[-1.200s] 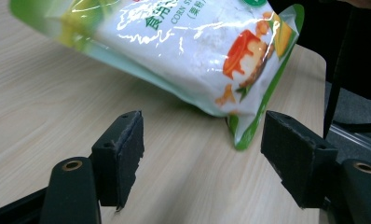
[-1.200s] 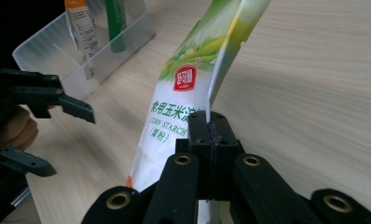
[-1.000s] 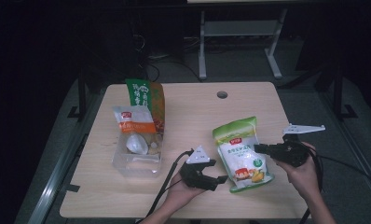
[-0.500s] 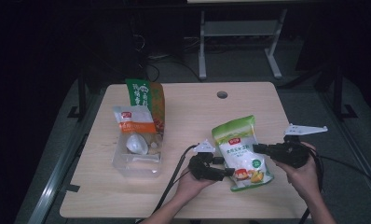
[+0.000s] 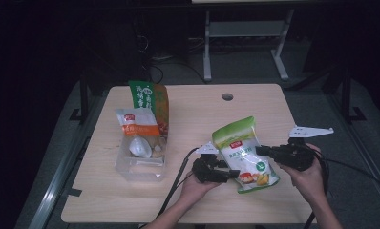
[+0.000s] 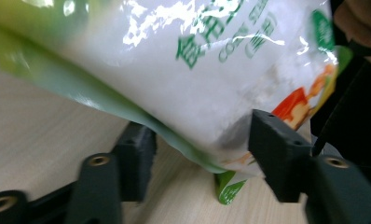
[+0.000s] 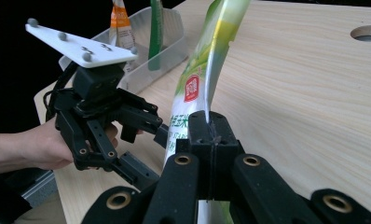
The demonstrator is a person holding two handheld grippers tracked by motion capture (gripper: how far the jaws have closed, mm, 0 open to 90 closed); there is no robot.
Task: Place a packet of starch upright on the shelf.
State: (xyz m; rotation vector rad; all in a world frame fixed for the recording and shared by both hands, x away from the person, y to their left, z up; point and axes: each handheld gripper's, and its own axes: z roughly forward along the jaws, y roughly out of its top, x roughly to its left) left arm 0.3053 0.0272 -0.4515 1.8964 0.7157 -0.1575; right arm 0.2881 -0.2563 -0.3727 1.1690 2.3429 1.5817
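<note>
A green and white bag of corn starch (image 5: 243, 152) stands tilted on the wooden table (image 5: 202, 109), lifted at one side. My right gripper (image 5: 260, 150) is shut on its right edge; in the right gripper view the two jaws (image 7: 210, 128) pinch the thin seam of the bag (image 7: 207, 60). My left gripper (image 5: 227, 170) is at the bag's lower left corner. Its jaws have just been closing, and in the left gripper view they (image 6: 204, 149) straddle the bag's (image 6: 197, 70) bulging lower part, with a gap left at one jaw. The left gripper (image 7: 152, 151) also appears in the right gripper view.
A clear plastic bin (image 5: 140, 169) sits at the table's left, holding an orange and white packet (image 5: 136, 125), a green and orange packet (image 5: 147, 98) and a white pouch (image 5: 139, 147). A round cable hole (image 5: 227, 97) lies near the far edge. Cables trail off the front edge.
My left gripper has moved right to the bag's lower left corner and its jaws have narrowed around it. The right gripper holds the bag's edge as before.
</note>
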